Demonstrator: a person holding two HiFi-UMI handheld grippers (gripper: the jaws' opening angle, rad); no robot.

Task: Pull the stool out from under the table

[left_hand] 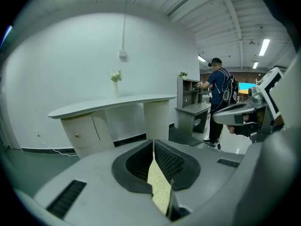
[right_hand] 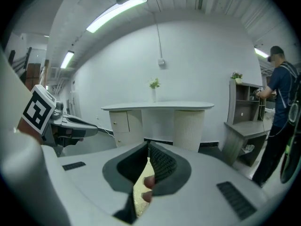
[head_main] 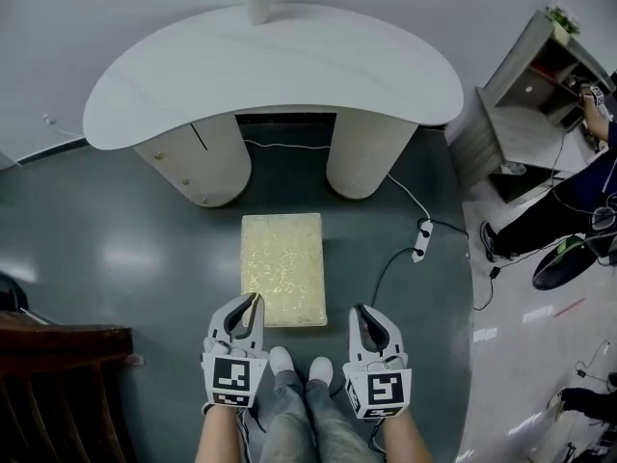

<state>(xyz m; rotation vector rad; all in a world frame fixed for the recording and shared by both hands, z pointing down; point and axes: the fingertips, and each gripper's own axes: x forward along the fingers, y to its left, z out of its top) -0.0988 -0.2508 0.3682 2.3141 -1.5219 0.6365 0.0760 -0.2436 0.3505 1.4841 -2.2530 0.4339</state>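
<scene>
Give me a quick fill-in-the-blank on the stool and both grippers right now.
The stool stands in front of the table, not ___ it.
The left gripper and right gripper both have their jaws ___.
A ___ holding a plant stands on the tabletop.
In the head view, the power strip lies to the stool's ___.
Missing words: under; shut; vase; right.

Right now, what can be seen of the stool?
Only the top of the stool shows: a pale cream-yellow rectangle with a mottled pattern. It sits level on the dark floor, clear of the white table, short end toward the gap between its pedestals. The left gripper and right gripper, both shut, flank its near end; neither holds it.
</scene>
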